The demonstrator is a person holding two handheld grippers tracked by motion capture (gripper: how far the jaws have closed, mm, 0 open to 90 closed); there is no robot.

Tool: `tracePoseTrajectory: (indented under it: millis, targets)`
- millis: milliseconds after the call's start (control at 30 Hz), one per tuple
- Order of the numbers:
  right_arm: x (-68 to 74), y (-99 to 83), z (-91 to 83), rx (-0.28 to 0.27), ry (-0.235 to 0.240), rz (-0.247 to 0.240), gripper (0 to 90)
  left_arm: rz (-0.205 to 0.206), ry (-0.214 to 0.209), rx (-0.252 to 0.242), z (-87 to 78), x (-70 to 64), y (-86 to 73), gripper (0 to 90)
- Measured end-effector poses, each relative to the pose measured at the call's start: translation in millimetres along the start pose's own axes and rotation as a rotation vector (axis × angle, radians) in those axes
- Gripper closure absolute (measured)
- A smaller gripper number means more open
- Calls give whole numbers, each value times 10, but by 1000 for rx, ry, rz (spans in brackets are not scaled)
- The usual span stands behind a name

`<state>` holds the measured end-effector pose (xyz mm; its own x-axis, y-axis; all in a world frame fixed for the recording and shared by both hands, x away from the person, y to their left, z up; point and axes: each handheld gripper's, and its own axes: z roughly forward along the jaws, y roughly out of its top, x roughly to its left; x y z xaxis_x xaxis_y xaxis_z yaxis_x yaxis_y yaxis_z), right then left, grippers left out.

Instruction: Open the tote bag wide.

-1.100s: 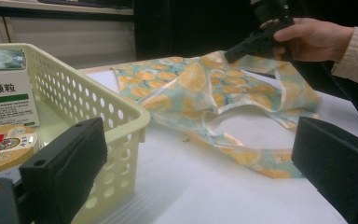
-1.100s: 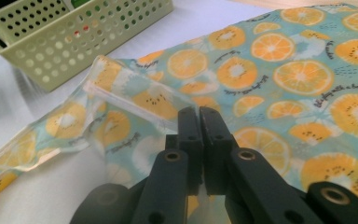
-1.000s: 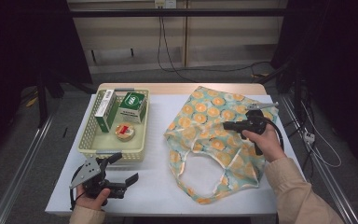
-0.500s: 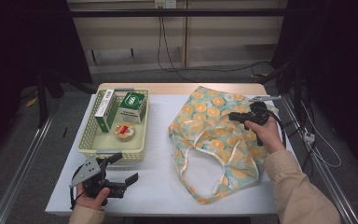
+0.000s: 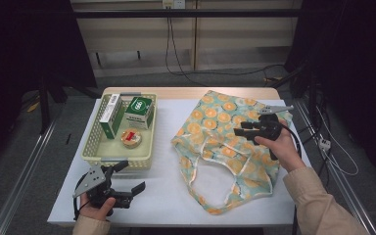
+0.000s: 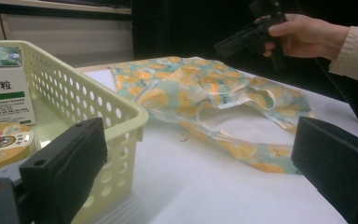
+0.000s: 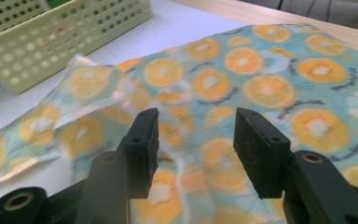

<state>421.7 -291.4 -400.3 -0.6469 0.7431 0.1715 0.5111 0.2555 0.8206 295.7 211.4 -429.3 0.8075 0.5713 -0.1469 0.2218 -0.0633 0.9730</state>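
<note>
White sheeting covers the table point(image 5: 171, 196), with a strip of bare wood along its far edge and a dim room with trailing cables behind. On the right half lies an orange-print tote bag point(image 5: 215, 132), spread mostly flat, its handles looping toward the near edge and its left rim rumpled into a fold.

Above the bag's far right part hangs the right gripper point(image 5: 242, 128), held in the person's right hand point(image 5: 279, 147) – its fingers point(image 7: 144, 140) are parted with nothing between them, the printed cloth showing through the gap below. From the left gripper view it is clearly lifted off the fabric.

Left of the bag, well apart from it, sits a pale yellow perforated basket point(image 5: 142, 159). Inside it are a tall green-and-white box point(image 5: 110, 115), a squarer green box point(image 5: 138, 112) beside it, and a small round tin point(image 5: 130, 138) with a red-and-gold lid nearer the person.

Just in front of the basket's near wall, the left gripper point(image 5: 129, 177) rests low at the table's near left corner in the left hand point(image 5: 97, 209) – fingers point(image 6: 65, 163) spread wide, holding nothing, pointing across toward the bag.
</note>
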Motion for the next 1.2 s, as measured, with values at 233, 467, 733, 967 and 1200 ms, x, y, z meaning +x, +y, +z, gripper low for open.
tracePoseTrajectory:
  millis: [233,467,733,967,1200]
  targets:
    - [384,-219,-44,32,74,-54,557,4,-1,3,7,-13,0,30]
    - [673,-436,-21,66,125,-120,716,10,0,3,2,-18,2,30]
    - [784,-600,107,118,107,-160,710,4,-1,2,5,-13,-3,30]
    - [756,-661,279,183,18,-217,711,9,-4,8,8,-11,-5,30]
    - [698,-663,303,166,15,-204,859,8,-6,8,23,-14,-7,30]
